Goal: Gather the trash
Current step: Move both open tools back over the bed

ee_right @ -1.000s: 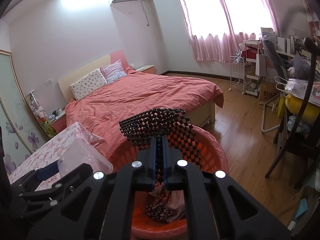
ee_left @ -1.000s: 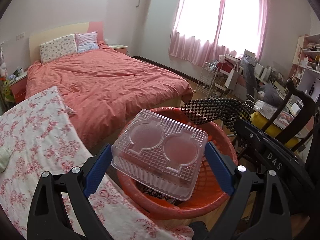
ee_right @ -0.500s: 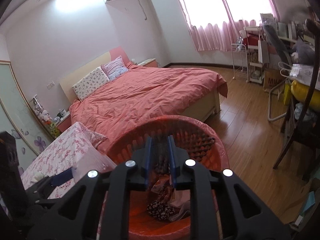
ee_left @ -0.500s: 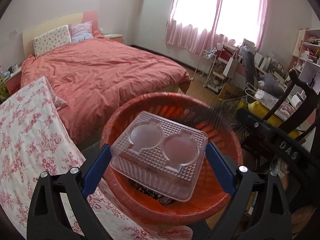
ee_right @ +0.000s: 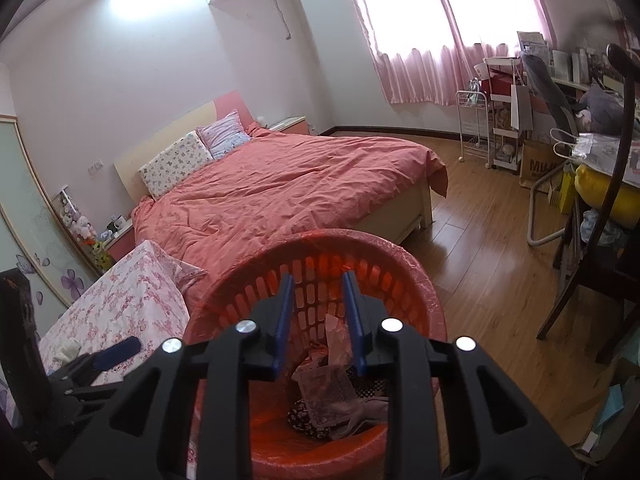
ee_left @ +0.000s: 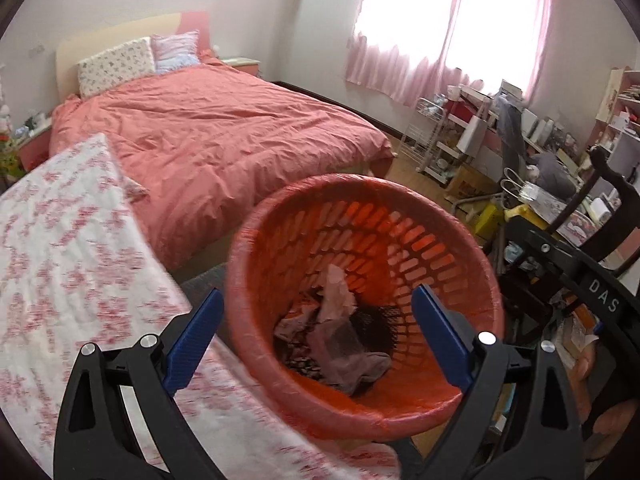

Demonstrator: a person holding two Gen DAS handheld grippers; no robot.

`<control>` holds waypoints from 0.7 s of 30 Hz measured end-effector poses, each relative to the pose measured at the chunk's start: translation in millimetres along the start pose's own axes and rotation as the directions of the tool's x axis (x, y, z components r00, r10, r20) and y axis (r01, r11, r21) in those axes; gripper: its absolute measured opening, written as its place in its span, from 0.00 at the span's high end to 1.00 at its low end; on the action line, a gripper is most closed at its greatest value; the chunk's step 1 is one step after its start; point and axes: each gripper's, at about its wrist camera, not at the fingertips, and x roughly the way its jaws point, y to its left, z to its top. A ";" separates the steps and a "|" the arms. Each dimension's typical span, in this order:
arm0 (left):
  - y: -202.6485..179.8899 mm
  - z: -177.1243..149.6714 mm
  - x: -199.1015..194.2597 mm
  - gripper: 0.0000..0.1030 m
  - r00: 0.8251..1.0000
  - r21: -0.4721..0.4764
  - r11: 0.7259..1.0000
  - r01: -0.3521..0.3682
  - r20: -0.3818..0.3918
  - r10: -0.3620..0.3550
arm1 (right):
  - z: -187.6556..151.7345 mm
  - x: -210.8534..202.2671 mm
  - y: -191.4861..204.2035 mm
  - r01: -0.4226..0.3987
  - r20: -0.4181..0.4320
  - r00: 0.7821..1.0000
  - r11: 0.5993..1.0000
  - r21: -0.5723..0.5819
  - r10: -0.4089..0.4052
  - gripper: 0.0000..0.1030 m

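Observation:
An orange slotted trash basket lined with a thin bag stands on the floor beside the bed; it also shows in the right wrist view. Inside lie a clear plastic container, crumpled wrappers and a dark checkered piece; the pile also shows in the right wrist view. My left gripper is wide open and empty over the basket. My right gripper is open and empty above the basket.
A bed with a coral cover lies beyond the basket. A floral-covered surface is at the left. A dark wooden chair, a cluttered desk and a white wire cart stand at the right on wood floor.
My left gripper let go of the clear plastic container, which now lies in the basket. My right gripper opened and released the checkered piece into the basket.

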 end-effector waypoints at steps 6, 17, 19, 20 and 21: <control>28.0 -11.0 -27.1 0.09 0.984 0.028 0.984 -0.175 0.027 0.175 | -3.6 -6.8 17.4 -0.005 0.007 1.000 0.999 -0.041 0.006 0.55; 152.3 -47.0 -98.4 0.09 0.864 -0.143 0.854 -0.499 -0.009 0.503 | -28.7 -9.0 99.8 -0.095 -0.044 0.995 0.971 -0.218 0.087 0.43; 179.3 -53.3 -108.8 0.09 0.832 -0.202 0.811 -0.549 -0.035 0.554 | -33.8 -8.6 112.2 -0.112 -0.057 0.993 0.964 -0.239 0.101 0.43; 194.4 -56.6 -113.9 0.09 0.812 -0.237 0.782 -0.576 -0.055 0.581 | -37.2 -8.3 119.1 -0.123 -0.065 0.992 0.960 -0.251 0.110 0.43; 211.6 -59.9 -119.6 0.09 0.791 -0.278 0.749 -0.602 -0.080 0.606 | -40.4 -7.9 126.9 -0.134 -0.074 0.990 0.955 -0.263 0.119 0.43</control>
